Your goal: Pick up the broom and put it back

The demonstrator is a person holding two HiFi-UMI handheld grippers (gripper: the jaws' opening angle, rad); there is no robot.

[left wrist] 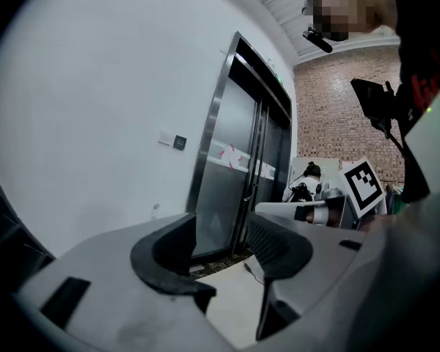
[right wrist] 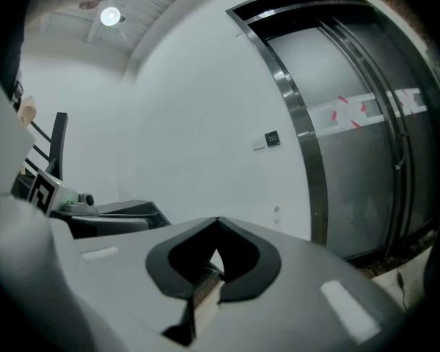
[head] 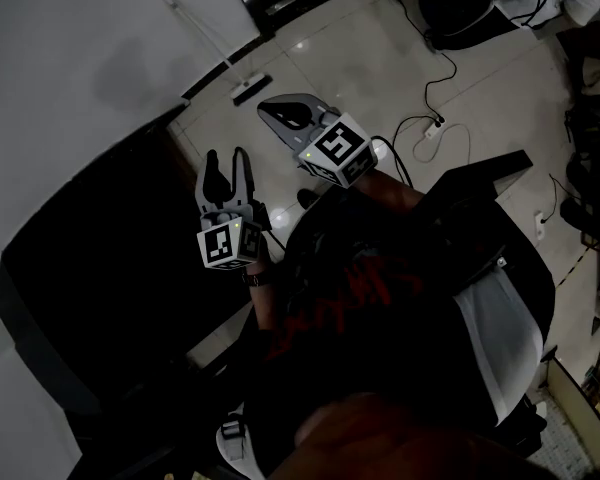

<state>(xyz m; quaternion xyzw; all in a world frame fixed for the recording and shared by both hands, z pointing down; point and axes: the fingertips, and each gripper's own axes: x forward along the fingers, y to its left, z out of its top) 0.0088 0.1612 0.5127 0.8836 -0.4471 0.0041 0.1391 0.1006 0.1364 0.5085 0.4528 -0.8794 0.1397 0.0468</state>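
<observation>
Two ways of spoiling it: reaching the broom [head: 205,39], leaning on the wall [head: 80,48], with right gripper [head: 272,109] pinched shut and empty; clipping its handle with left gripper [head: 227,160] gaping wide, toppling it.

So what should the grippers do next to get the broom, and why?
Probably reach the left gripper toward the broom leaning on the white wall. Its jaws are open and empty, while the right gripper is shut, and neither touches the broom yet.
</observation>
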